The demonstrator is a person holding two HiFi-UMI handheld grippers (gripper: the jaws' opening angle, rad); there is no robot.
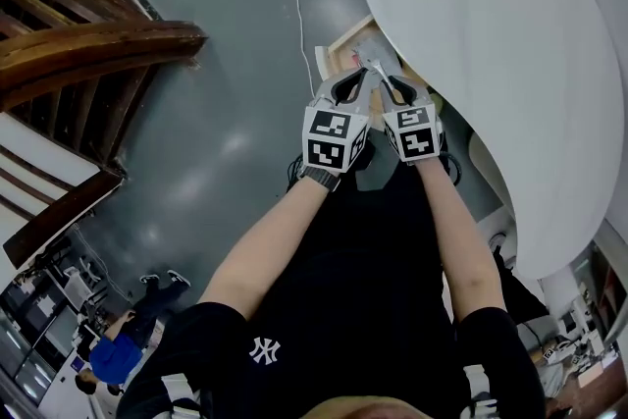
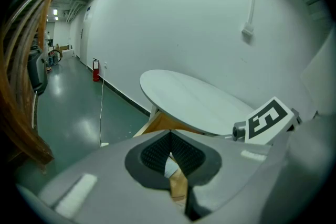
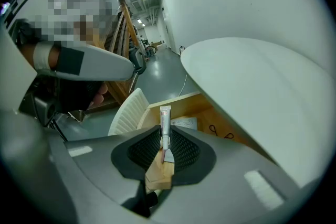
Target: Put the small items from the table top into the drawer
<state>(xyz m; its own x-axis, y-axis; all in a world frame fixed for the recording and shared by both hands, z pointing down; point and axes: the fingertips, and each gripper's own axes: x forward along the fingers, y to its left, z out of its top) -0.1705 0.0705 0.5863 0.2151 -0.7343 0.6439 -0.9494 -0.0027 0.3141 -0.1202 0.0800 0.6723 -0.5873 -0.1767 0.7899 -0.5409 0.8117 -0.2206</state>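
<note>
Jutting from the right tool [image 3: 164, 140], a small tube [image 3: 165, 119] overhangs the drawer [image 3: 212, 114].

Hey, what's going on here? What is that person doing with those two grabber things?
A person holds a gripper in each hand over an open wooden drawer under a round white table. The right gripper is clamped on a small tube, poised above the drawer. The left gripper is shut and looks empty, close beside the right one.
</note>
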